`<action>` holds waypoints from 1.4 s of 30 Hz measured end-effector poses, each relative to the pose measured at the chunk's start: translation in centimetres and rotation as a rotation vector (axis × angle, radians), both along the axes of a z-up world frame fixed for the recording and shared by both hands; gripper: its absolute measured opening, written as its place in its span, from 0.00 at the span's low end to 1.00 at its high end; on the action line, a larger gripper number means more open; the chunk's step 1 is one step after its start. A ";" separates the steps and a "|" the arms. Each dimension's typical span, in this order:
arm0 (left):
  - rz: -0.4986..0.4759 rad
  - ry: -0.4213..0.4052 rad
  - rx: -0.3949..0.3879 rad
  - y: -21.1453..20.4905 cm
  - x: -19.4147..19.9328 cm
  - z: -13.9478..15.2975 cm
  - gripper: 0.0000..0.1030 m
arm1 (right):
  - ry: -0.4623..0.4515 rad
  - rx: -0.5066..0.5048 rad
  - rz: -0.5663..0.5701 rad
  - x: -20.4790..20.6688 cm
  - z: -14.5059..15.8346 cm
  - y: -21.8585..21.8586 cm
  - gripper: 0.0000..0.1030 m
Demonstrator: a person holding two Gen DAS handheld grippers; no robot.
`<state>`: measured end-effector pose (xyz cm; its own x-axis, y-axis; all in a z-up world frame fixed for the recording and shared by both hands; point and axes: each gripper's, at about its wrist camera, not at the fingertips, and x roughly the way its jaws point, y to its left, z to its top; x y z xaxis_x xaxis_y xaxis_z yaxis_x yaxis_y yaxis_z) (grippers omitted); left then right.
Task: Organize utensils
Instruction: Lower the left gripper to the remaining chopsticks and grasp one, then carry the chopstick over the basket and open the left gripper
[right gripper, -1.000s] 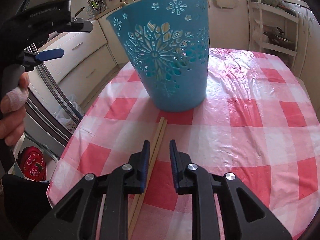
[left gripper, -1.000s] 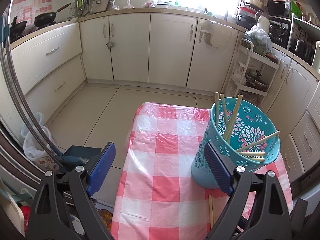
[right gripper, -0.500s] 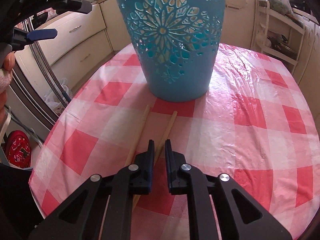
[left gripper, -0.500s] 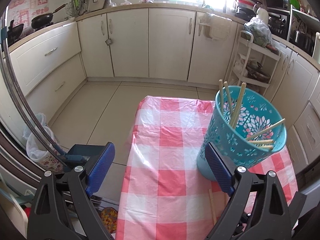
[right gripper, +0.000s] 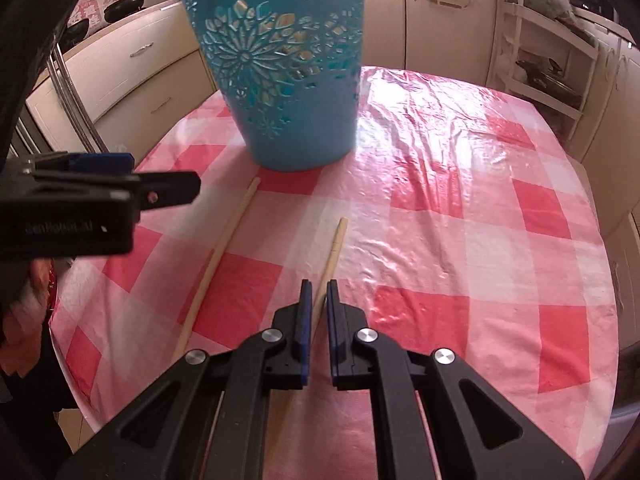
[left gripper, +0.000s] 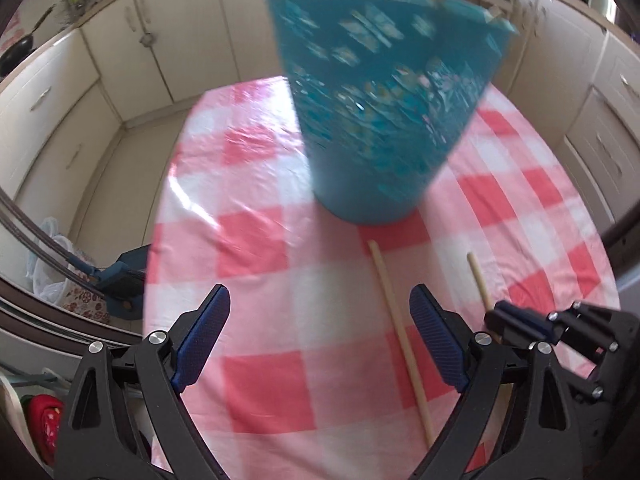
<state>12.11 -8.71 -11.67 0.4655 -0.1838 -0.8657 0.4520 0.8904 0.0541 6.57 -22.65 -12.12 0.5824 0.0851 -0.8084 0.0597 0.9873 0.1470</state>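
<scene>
A teal cut-out basket stands on the pink checked tablecloth, with chopstick ends showing above its rim in the left wrist view. Two wooden chopsticks lie in front of it. My right gripper is shut on the right chopstick; it also shows in the left wrist view. The left chopstick lies loose on the cloth, just left of my left gripper's right finger. My left gripper is open and empty, low over the cloth.
Cream kitchen cabinets run around the table. A white wire rack stands at the back right. Bags and a blue dustpan lie on the floor left of the table. The table's edges fall away left and right.
My left gripper has dropped down and swung right, close over the cloth by the loose chopstick. My right gripper has closed on one chopstick and drawn it away from the other.
</scene>
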 end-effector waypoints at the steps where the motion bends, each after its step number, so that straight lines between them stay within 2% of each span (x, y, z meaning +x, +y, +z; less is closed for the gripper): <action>1: -0.009 0.007 0.010 -0.6 -0.3 -0.5 0.85 | 0.000 0.008 -0.007 -0.1 0.0 -0.3 0.08; 12: -0.003 0.057 0.039 -2.8 -0.5 -3.6 0.85 | -0.012 0.048 -0.022 -0.1 -0.2 -1.5 0.08; 16: 0.005 0.053 0.016 -2.9 -0.2 -3.8 0.84 | -0.017 0.053 -0.024 -0.2 -0.2 -1.7 0.08; 19: 0.002 0.060 -0.010 -2.9 0.1 -3.6 0.78 | -0.018 0.056 -0.024 0.0 -0.2 -1.8 0.08; 25: -0.014 0.042 -0.021 -3.1 -0.1 -3.5 0.73 | -0.024 0.060 -0.022 0.2 -0.2 -1.9 0.10; 32: -0.032 0.028 -0.030 -3.4 -0.2 -3.3 0.66 | -0.026 0.059 -0.009 0.3 -0.1 -1.5 0.18; 35: -0.053 0.020 -0.036 -3.6 -0.8 -3.1 0.48 | -0.018 0.059 -0.011 0.4 -0.1 -1.4 0.18; 37: -0.073 0.018 -0.041 -3.6 -1.1 -2.9 0.23 | -0.010 0.058 -0.009 0.3 0.0 -1.4 0.18; 39: -0.082 0.027 -0.046 -3.5 -1.0 -2.8 0.13 | -0.002 0.055 -0.005 0.2 0.1 -1.4 0.18; 42: -0.082 0.039 -0.052 -3.1 -0.5 -2.9 0.10 | 0.005 0.052 -0.009 0.1 0.1 -1.3 0.18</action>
